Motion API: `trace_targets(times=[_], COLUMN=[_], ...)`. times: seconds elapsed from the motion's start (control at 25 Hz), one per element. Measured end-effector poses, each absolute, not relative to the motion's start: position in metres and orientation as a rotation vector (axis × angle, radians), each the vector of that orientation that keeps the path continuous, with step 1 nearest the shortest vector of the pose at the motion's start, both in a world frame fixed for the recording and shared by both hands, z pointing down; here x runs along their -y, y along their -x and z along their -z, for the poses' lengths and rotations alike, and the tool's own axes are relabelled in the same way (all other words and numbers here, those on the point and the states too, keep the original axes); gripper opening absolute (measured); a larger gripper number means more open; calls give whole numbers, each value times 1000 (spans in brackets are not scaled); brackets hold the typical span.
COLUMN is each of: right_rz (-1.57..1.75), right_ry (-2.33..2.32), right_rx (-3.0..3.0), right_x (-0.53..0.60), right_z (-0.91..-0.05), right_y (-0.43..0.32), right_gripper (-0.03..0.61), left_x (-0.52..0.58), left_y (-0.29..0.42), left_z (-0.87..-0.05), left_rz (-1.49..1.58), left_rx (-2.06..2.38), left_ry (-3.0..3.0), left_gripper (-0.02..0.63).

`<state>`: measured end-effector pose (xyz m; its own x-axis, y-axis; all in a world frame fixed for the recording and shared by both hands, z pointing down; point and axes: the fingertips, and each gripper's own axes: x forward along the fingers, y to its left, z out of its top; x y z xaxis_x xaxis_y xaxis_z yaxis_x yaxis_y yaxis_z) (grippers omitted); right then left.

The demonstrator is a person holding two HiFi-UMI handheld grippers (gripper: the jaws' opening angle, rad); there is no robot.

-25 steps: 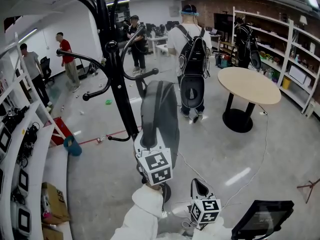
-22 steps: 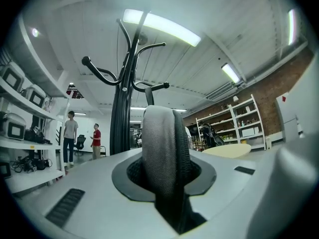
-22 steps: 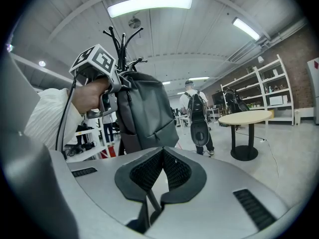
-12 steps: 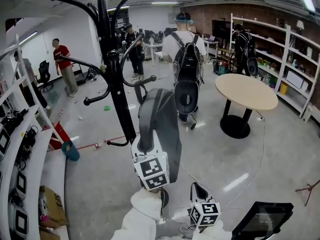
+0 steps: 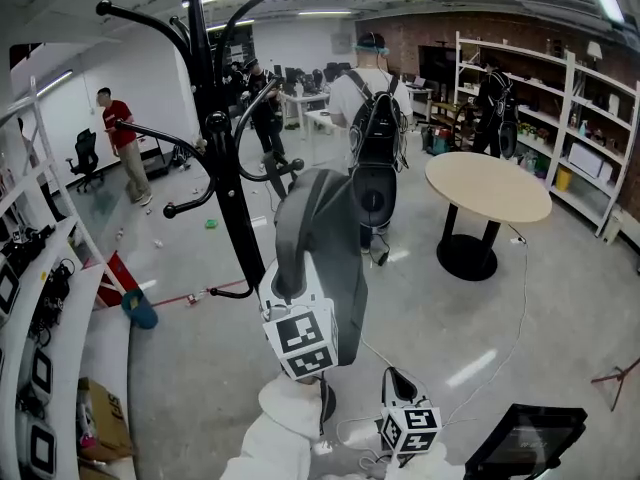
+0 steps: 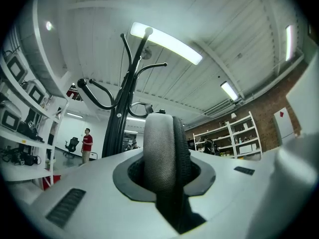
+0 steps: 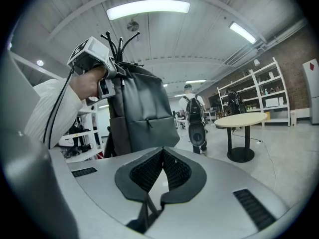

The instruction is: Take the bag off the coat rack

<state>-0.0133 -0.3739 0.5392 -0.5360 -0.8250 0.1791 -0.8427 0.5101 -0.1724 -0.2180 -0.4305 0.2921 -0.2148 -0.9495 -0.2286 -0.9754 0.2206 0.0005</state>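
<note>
Beside the tall black metal coat rack (image 5: 228,178), the left hand-held gripper (image 5: 287,286) is squeezed tight on the grey mesh strap (image 6: 162,148) of the grey fabric bag (image 5: 328,238). Lower down, the right hand-held gripper (image 7: 160,176) is closed, empty.

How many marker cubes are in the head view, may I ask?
2: upper cube on the left claw, shut on the bag's strap; lower cube on the right claw. None appears hidden.

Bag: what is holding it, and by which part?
The left hand-held gripper is shut on the bag's padded strap, and the bag hangs from it. The right hand-held gripper holds nothing.
</note>
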Motion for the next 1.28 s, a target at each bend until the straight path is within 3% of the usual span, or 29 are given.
trace_targets(times=[0.6, 1.28], right_rz=[-371, -358], right_ry=[-1537, -1526], right_rx=[2663, 2639], right_x=[377, 350], right_z=[-533, -535], right_y=[-3, -12], right_gripper=[11, 11], left_x=[437, 401], left_y=[188, 170], left_z=[-276, -309], left_rz=[-144, -138], left_rx=[-2195, -2176], left_ry=[1893, 1984], left_gripper=[84, 84])
